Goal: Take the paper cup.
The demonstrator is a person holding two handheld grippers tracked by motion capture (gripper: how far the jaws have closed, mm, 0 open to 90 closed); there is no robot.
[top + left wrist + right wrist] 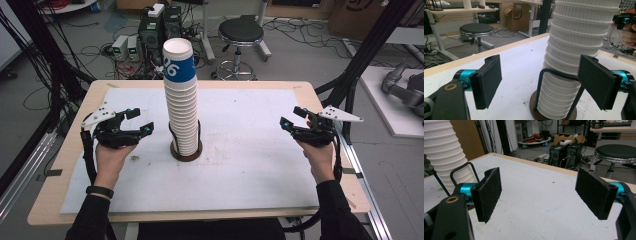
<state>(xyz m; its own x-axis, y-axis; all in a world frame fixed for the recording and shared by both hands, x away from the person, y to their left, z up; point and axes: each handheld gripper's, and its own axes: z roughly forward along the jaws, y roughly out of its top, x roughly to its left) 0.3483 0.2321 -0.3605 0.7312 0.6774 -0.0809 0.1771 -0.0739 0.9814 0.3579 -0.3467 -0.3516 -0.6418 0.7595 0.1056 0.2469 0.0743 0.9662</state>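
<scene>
A tall stack of white ribbed paper cups [181, 100], its top cup wearing a blue band with white numerals, is standing upright near the middle of the white-covered wooden surface [250, 170]. The stack is sitting in a round brown base with a black wire holder [187, 150] looping around its lowest cups. The left gripper [140, 121] is hovering just left of the stack, released, with nothing between its jaws; in the left gripper view the stack [571, 62] is rising just beyond the right-hand pad, partly behind it, apart from both pads, and the wire holder [544, 80] is showing in front of the cups. The right gripper [293, 117] is hovering well apart from the stack toward the surface's right edge, likewise released and empty; in the right gripper view the stack [446, 152] is appearing at far left. A black round stool [241, 32] is standing on the floor beyond the surface.
</scene>
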